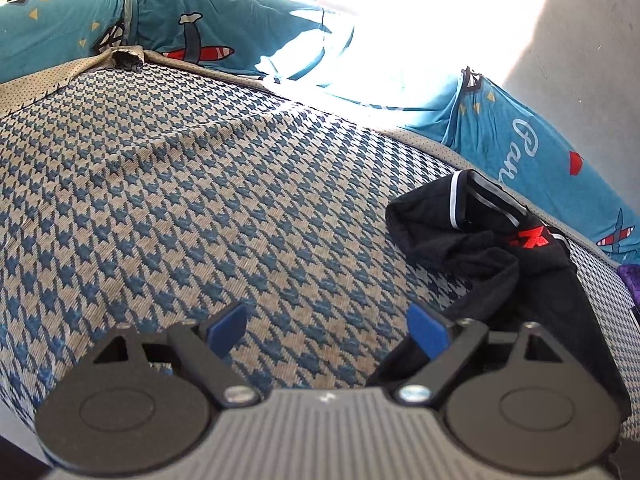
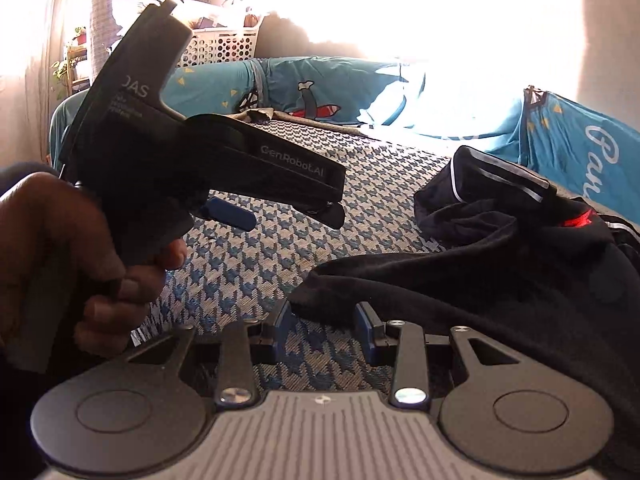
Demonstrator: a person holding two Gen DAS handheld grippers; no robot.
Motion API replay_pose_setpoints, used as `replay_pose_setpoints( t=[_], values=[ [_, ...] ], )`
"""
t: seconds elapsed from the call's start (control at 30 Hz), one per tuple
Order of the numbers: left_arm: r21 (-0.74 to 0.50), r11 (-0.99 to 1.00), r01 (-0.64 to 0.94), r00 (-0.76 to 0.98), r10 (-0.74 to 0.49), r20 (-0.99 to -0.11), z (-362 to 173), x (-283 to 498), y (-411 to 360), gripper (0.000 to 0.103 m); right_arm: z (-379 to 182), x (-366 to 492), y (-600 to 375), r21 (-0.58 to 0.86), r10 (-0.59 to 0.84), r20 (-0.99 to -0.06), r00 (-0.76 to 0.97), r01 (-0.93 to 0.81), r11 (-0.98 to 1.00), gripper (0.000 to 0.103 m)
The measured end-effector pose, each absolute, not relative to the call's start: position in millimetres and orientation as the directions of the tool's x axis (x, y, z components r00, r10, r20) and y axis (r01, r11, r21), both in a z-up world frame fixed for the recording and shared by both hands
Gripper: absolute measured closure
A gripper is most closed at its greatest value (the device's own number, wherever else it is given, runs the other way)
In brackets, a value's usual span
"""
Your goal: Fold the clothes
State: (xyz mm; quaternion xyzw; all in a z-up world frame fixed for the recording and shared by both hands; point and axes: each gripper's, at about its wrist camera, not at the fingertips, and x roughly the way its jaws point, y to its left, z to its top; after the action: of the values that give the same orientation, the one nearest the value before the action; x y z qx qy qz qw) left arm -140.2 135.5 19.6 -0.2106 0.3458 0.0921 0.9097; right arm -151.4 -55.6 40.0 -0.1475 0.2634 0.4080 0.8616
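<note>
Left of the garment, a hand holds the left gripper above the houndstooth mattress, jaws wide apart with nothing between them. The black garment lies crumpled on the mattress. At its near edge, the right gripper stands partly open, its fingers flanking that edge, not clamped.

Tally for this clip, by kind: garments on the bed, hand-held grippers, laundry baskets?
Garments: 1, black garment
Hand-held grippers: 2, left hand-held gripper, right hand-held gripper
Laundry baskets: 1, basket
Total: 4
</note>
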Motion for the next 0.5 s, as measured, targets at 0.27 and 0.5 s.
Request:
replay_pose_setpoints(
  t=[0.27, 0.5],
  values=[
    [-0.329, 0.879, -0.345, 0.738, 0.038, -0.673, 17, -139, 144, 0.015, 28, -144, -31, -0.104, 0.618, -0.591, 0.519, -0.808, 0.58, 0.067],
    [-0.334, 0.869, -0.364, 0.73, 0.043, -0.682, 15, -138, 150, 0.015, 10, -139, -14, -0.2, 0.576, -0.6, 0.555, -0.801, 0.564, 0.067]
  ],
)
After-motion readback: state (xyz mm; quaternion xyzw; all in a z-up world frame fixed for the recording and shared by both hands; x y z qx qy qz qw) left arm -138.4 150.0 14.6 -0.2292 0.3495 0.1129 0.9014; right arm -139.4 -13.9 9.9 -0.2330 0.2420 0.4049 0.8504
